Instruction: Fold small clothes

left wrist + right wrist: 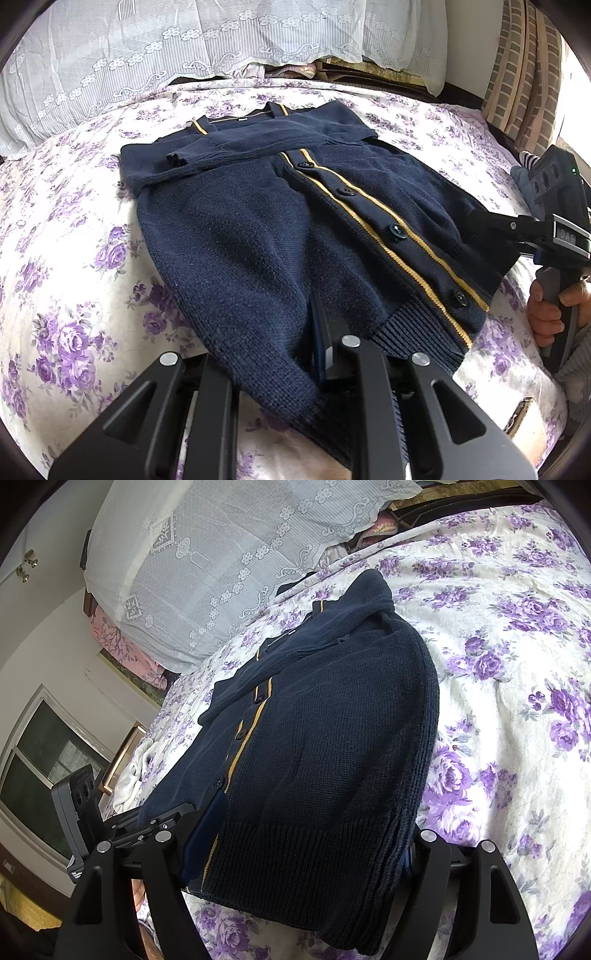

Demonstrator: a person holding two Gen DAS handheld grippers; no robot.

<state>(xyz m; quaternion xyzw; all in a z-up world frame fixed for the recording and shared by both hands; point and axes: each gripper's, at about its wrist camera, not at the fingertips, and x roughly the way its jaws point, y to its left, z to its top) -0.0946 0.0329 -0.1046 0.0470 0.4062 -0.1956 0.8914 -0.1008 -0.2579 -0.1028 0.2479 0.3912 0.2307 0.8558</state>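
- On the floral bed [66,258], the navy cardigan [258,229] lies flat, sleeves already folded across the chest.
- Left tongs [325,347] pinch the hem nearly shut.
- Right tongs [303,845] straddle the ribbed hem, spread wide; grip unclear.
- Bottom-to-collar fold seemingly remains.

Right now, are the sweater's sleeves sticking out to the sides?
No, the navy sweater has its sleeves folded across the chest, lying on the flowery bedspread.

Gripper frames: the left gripper [325,350] and right gripper [295,842] are built of matte black triangular struts.
Fasteners: silver round screws [168,358] are seen.
Sleeve: grey ribbed cuff [576,354].
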